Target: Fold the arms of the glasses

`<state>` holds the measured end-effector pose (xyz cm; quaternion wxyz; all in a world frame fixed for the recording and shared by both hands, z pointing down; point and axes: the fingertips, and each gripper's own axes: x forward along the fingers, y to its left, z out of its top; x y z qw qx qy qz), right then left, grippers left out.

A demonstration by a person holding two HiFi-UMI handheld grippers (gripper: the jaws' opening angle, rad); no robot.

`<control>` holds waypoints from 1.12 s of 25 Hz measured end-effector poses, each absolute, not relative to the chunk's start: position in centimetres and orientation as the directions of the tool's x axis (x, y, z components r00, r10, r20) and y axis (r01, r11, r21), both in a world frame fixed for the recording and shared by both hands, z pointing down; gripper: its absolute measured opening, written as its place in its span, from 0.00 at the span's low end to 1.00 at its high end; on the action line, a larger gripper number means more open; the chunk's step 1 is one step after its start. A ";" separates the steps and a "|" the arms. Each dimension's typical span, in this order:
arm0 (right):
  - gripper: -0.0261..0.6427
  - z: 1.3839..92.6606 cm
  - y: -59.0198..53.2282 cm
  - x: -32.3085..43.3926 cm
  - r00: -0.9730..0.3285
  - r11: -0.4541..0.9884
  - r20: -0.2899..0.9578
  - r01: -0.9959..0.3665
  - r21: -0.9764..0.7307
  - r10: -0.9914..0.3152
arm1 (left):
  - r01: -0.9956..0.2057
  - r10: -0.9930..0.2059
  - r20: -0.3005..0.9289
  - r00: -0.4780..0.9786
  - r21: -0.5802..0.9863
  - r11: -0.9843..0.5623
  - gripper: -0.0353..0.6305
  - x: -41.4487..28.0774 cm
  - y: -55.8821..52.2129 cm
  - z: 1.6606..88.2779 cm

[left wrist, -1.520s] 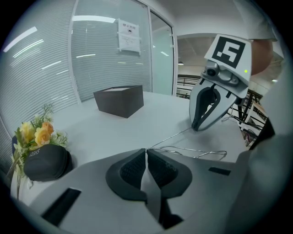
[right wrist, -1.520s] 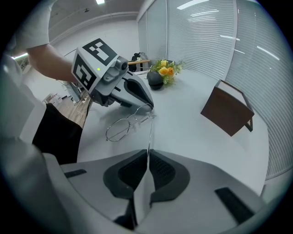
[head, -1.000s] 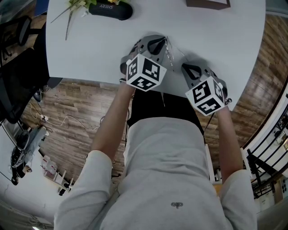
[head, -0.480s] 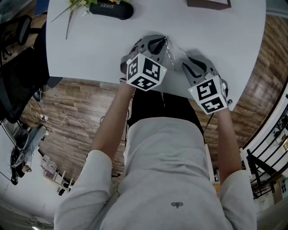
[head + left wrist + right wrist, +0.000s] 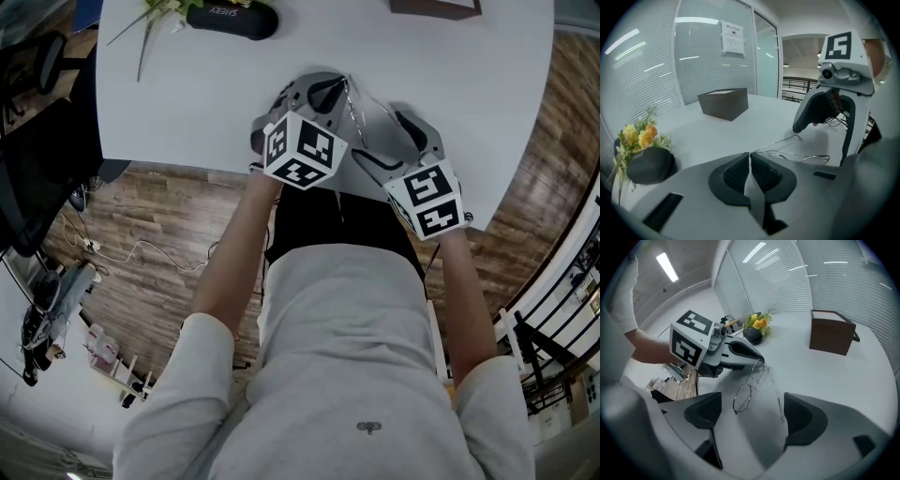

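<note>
Thin wire-rimmed glasses lie on the white table, close to its near edge, with one arm swung out from the frame. My left gripper is shut on the far end of the frame; in the left gripper view the wire runs out from its closed tips. My right gripper is opening its jaws wide. The glasses lie just ahead, between its two pads, and neither pad touches them. The arm's tip ends near the right pad. In the head view the right gripper sits just right of the left.
A black glasses case and a bunch of flowers lie at the table's far left. A dark box stands at the far right. The table's near edge runs just under both grippers, with wood floor below.
The right gripper's jaws have gone from shut to wide open and it has rolled a little. The left gripper and the glasses have stayed in place.
</note>
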<state>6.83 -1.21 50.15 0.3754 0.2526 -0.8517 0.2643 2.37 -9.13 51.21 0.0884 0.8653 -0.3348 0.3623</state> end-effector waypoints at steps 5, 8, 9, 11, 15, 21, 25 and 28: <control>0.61 51.5 -0.9 6.9 -0.526 0.740 0.815 -0.644 -0.194 -0.244 | -0.647 -0.514 0.688 0.511 -0.086 -0.758 0.10 2.3 -9.1 51.4; 0.57 51.8 -0.8 7.1 -0.502 0.750 0.826 -0.642 -0.159 -0.255 | -0.648 -0.515 0.687 0.512 -0.085 -0.757 0.10 2.3 -9.1 51.3; 0.56 51.9 -0.9 7.2 -0.501 0.752 0.827 -0.641 -0.155 -0.257 | -0.648 -0.516 0.687 0.511 -0.086 -0.757 0.10 2.3 -9.0 51.3; 0.54 51.8 -0.9 7.2 -0.502 0.759 0.827 -0.634 -0.151 -0.255 | -0.649 -0.516 0.688 0.510 -0.086 -0.756 0.10 2.2 -9.0 51.3; 0.46 51.7 -0.7 7.3 -0.507 0.773 0.826 -0.616 -0.147 -0.247 | -0.651 -0.517 0.689 0.508 -0.086 -0.754 0.10 2.2 -9.0 51.2; 0.37 51.6 -0.3 7.0 -0.520 0.775 0.820 -0.611 -0.162 -0.238 | -0.650 -0.517 0.690 0.506 -0.088 -0.755 0.10 2.2 -9.1 51.3; 0.34 51.6 -0.2 6.9 -0.528 0.777 0.817 -0.606 -0.169 -0.234 | -0.651 -0.517 0.689 0.508 -0.085 -0.754 0.10 2.2 -9.2 51.3; 0.30 51.5 -0.1 6.8 -0.534 0.780 0.814 -0.601 -0.174 -0.230 | -0.655 -0.516 0.690 0.507 -0.080 -0.751 0.10 2.2 -9.3 51.3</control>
